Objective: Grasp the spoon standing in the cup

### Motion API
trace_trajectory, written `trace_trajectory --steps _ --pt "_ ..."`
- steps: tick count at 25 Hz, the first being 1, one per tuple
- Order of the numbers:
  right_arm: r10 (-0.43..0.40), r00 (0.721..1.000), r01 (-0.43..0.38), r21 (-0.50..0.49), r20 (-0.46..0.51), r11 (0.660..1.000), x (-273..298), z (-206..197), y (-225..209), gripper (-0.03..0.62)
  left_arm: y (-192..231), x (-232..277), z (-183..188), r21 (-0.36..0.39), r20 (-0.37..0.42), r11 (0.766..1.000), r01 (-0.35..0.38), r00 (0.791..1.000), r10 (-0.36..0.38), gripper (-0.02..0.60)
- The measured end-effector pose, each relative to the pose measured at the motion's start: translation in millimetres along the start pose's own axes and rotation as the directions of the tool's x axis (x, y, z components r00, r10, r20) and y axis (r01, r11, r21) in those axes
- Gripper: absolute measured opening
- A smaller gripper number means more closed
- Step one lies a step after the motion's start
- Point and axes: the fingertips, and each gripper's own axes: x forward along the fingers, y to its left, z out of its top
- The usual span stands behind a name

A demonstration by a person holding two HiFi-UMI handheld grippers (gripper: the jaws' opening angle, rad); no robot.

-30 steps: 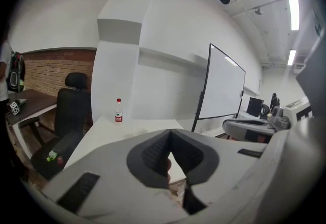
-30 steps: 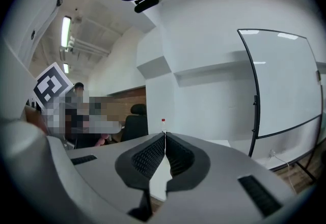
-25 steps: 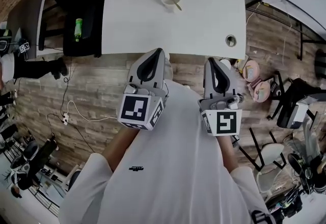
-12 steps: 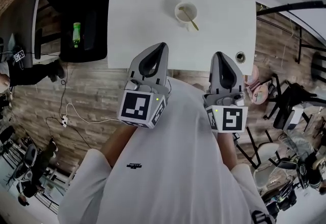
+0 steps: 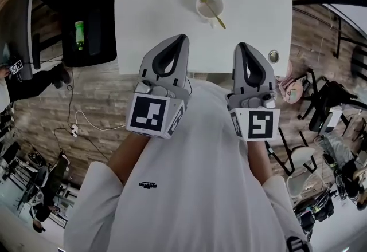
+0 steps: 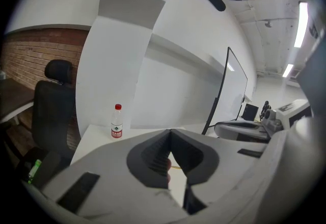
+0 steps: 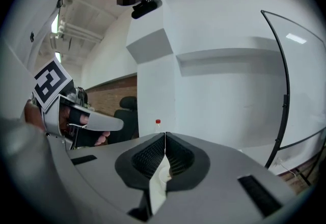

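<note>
Spoon (image 5: 214, 14) stood leaning in the white cup (image 5: 202, 11), handle tipped over the rim toward me; cup sat toward the far side of the white table (image 5: 149, 16); my left gripper (image 5: 182, 38) and right gripper (image 5: 241, 46) hung side by side over the table's near edge, well short of the cup; both had jaws pressed together, nothing between; a water bottle (image 6: 116, 121) stood at the far edge.

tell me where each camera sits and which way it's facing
Head view: on the person's head, steeply down at table, cup, spoon; forearms, left gripper, right gripper show.
Left gripper view: on that gripper, looking across the table along its shut jaws.
Right gripper view: likewise; the left gripper shows at its left.
Shared: both gripper views see the bottle.
</note>
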Motion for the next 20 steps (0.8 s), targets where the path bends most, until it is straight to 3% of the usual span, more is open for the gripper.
trace_trajectory --steps 16,20 --pt "0.041 0.997 -0.044 -0.034 -0.067 0.998 34.3 -43.5 -27.8 0.0 7.9 44.0 -28.9 0.052 -0.07 0.997 -0.062 0.995 0.065 -0.005" --pt "0.078 0.991 -0.086 -0.073 -0.112 0.994 43.7 -64.4 -20.8 0.049 17.0 47.8 -40.1 0.047 -0.093 0.996 -0.07 0.993 0.074 -0.005"
